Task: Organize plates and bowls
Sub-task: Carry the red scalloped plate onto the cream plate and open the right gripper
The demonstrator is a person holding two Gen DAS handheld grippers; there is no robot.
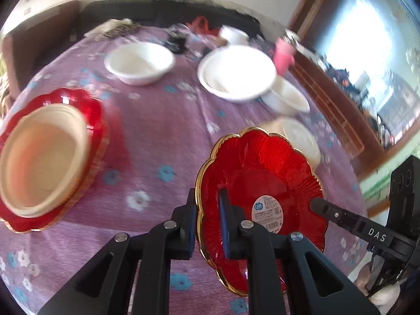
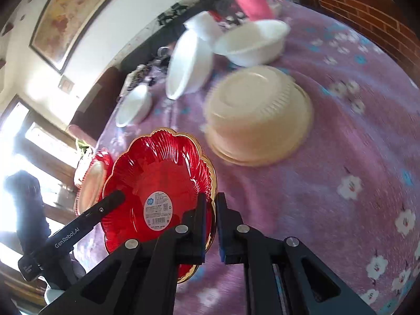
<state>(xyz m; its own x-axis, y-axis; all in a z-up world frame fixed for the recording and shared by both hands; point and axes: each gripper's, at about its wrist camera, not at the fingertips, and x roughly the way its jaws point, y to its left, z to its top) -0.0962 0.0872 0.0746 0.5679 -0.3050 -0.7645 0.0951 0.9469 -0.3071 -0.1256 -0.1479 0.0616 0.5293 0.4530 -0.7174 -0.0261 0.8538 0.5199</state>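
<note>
The table, w/ its purple floral cloth point(image 1: 157, 136), filled most of both views. On it, at the left of the left wrist view, we saw a stack of cream bowls point(image 1: 44, 157) sitting in red plates point(image 1: 92, 110). An upturned cream bowl stack point(image 2: 258, 115) lay on the cloth near centre of the right wrist view. Three white bowls point(image 1: 140, 63) stood farther back, one tilted against another. A pink cup point(image 1: 283, 55) stood beyond them.

The red gold-rimmed plate point(image 1: 262, 183), tilted and seemingly off the cloth, was gripped at both edges, label point(image 1: 267, 214) facing the cameras. We noted the left gripper point(image 1: 207, 223) w/ jaws narrow, pads pinching the plate's rim on its left side. The right gripper point(image 2: 211, 225) likewise had jaws nearly together, clamped on the opposite rim. Each gripper's finger showed in the other's view, lying across the plate face.
</note>
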